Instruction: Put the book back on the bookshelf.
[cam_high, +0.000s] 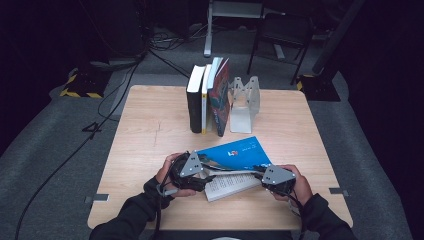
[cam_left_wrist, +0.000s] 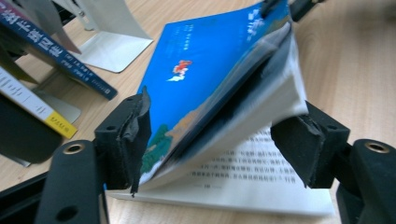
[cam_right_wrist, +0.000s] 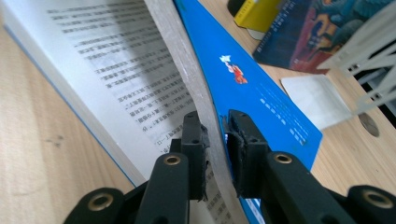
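1. High view: the blue paperback (cam_high: 235, 165) lies near the front edge of the table (cam_high: 150, 135), between the two hands, with its front cover and a wad of pages lifted off the open text block.
2. It looks light and floppy. In the left gripper view the raised wad sags and fans out, so I judge that it will bend and slip a page at a time rather than lift as a board. The glossy cover is probably slick against rubber pads.
3. The right gripper (cam_right_wrist: 215, 135) has its fingers pinched on the lifted cover and pages at their outer edge; the grip looks narrow and near the corner.
4. The left gripper (cam_left_wrist: 219, 140) has its fingers spread wide, one on each side of the raised wad, and I see no pad pressing on it.
5. A firmer hold would probably be closer to the spine, where the pages are bound and stiffer; thin page edges could crease or tear if pulled hard.
6. Farther back, a row of upright books (cam_high: 207, 97) leans against a white metal bookend (cam_high: 245, 105), well apart from the paperback.
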